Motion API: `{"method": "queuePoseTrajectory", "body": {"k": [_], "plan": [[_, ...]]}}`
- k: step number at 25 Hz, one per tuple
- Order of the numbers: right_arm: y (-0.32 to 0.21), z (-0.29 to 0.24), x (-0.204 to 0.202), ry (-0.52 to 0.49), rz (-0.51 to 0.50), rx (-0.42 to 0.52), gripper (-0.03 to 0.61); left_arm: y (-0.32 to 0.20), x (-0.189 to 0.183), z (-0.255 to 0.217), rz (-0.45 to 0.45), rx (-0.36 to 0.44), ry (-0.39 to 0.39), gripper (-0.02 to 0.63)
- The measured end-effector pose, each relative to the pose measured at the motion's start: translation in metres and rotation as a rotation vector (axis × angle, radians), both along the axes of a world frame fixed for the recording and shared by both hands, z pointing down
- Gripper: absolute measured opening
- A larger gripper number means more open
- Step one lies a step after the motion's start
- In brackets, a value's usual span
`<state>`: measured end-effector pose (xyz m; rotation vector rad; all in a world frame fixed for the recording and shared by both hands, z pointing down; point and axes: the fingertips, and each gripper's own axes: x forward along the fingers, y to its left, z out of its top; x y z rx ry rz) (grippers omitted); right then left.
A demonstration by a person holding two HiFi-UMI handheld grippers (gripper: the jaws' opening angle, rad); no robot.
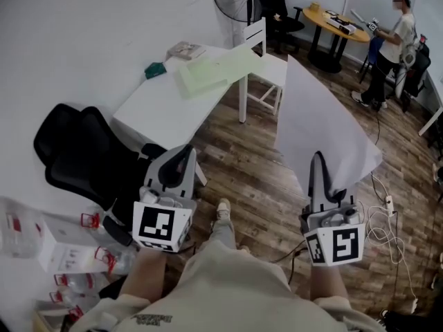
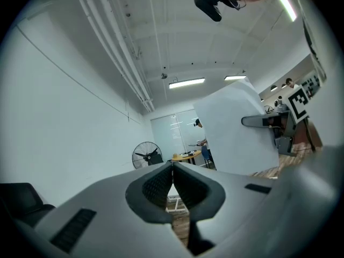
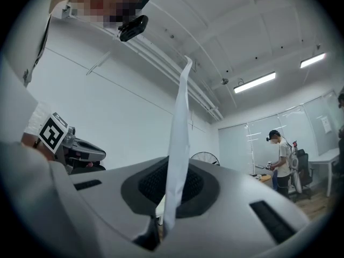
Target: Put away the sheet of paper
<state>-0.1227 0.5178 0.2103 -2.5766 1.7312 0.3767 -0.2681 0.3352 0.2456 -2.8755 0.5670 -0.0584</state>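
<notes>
The large white sheet of paper (image 1: 320,126) hung in the air at the person's right, standing nearly upright above the brown wood-plank floor (image 1: 242,164) and touching no furniture. It was pinched at its near lower edge by the right tool (image 1: 317,160). In the right gripper view the sheet (image 3: 179,138) ran edge-on straight up out of the closed jaws, which were clamped flat on it with no gap showing. The left tool (image 1: 184,152) had its jaws brought together on nothing; in its own view the pads met in a thin seam with only the room behind them, and the sheet (image 2: 236,128) stood well apart to its right. Judged from this, the step in hand was carrying the sheet to wherever it belongs, likely the long white tabletop (image 1: 163,102) ahead, where pale green sheets (image 1: 214,71) already lay. To do it well, the single pinch should stay firm, since the sheet was limp and bowed. The free corner should be kept off the floor, and the idle left tool could take the far edge before the sheet is laid flat. A black mesh office chair (image 1: 79,151) stood at the left, beside that tabletop.
</notes>
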Motion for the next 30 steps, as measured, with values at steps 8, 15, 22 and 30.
{"method": "queuePoseTrajectory", "body": {"k": [8,15,22,30], "plan": [[-0.024,0.004,0.017,-0.004,0.007,-0.009,0.023,-0.026,0.016,0.004,-0.008,-0.013,0.013,0.022],[-0.074,0.005,0.043,0.012,-0.009,-0.047,0.023,-0.073,0.042,0.008,-0.013,-0.036,0.019,0.022],[-0.132,0.011,0.088,0.004,0.011,-0.097,0.023,-0.139,0.082,0.012,-0.03,-0.059,0.041,0.022],[-0.201,0.019,0.142,-0.026,0.026,-0.143,0.023,-0.206,0.135,0.015,-0.002,-0.089,0.017,0.021]]}}
